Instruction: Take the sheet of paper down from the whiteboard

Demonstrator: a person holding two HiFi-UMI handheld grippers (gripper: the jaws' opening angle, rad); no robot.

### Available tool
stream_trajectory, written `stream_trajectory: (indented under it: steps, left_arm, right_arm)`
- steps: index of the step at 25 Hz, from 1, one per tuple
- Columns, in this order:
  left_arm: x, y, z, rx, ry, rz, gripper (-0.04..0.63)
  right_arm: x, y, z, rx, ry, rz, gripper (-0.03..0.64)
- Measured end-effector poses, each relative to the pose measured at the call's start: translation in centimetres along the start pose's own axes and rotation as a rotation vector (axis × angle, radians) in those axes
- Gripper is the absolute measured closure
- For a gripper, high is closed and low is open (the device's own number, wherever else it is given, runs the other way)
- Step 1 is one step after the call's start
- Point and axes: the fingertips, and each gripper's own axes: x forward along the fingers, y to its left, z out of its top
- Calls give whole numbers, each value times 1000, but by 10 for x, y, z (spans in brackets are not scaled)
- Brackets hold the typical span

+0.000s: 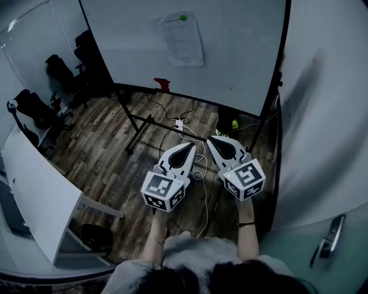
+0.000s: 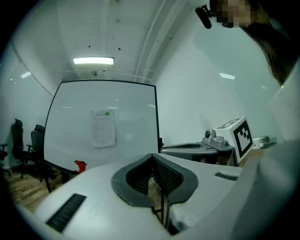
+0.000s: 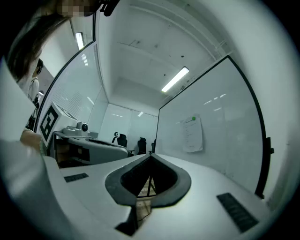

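The sheet of paper point(image 1: 182, 39) hangs on the whiteboard point(image 1: 241, 57), high up near its middle, held at its top edge by a green magnet point(image 1: 183, 18); it is white with faint printed lines. Well short of the whiteboard, the left gripper point(image 1: 191, 146) and right gripper point(image 1: 210, 140) are both clenched, empty

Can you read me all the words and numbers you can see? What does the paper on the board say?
Sheet of paper on the whiteboard: printed lines, too small and blurred to read.
Marker cubes on the left hand-held gripper and the right hand-held gripper: black-and-white square patterns, not words.
No other words, numbers or brands can be read.
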Motion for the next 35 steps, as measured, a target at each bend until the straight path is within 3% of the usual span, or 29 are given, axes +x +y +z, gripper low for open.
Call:
stream_trajectory:
  steps: [9, 21, 28, 35]
  left_arm:
    - [8, 2, -6, -4, 13, 11, 592]
    - [-6, 10, -9, -11, 39, 100, 592]
    - [4, 35, -10, -21, 26, 105, 592]
    - [26, 93, -13, -20, 9, 80, 592]
  right_arm:
    - [0, -8, -5, 1, 7, 4, 617]
    - [4, 2, -4, 36, -14, 55, 617]
    - [31, -4, -6, 25, -5, 65, 617]
    - [87, -22, -14, 7, 4, 28, 617]
